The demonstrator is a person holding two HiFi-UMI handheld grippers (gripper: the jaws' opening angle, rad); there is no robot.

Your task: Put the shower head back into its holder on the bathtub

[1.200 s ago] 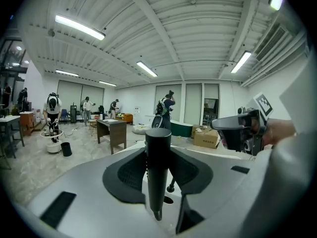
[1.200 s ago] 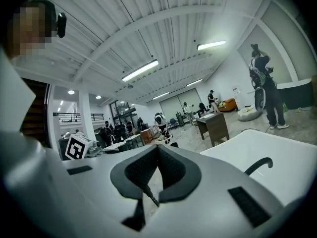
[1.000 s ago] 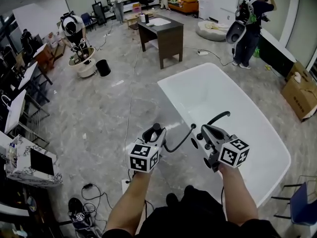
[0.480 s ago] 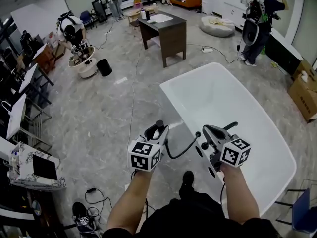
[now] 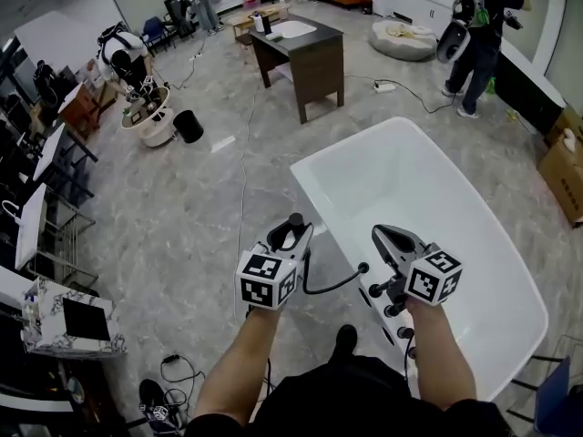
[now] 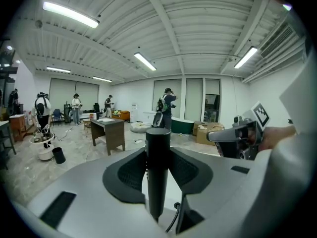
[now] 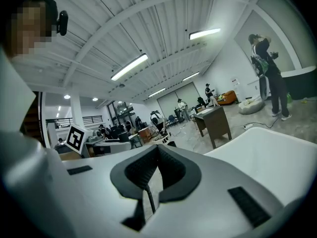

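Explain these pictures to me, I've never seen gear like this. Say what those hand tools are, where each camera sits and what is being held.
No robot here: a person holds a two-jaw gripper in each hand. The wide picture comes from a camera on the person's head, looking down at a white bathtub on the floor. The other two come from cameras riding on each gripper, looking along its jaws. The left gripper is clamped on a black shower head, held upright, whose hose loops to the tub's side. The right gripper has its jaw tips together and grips nothing that I can see.
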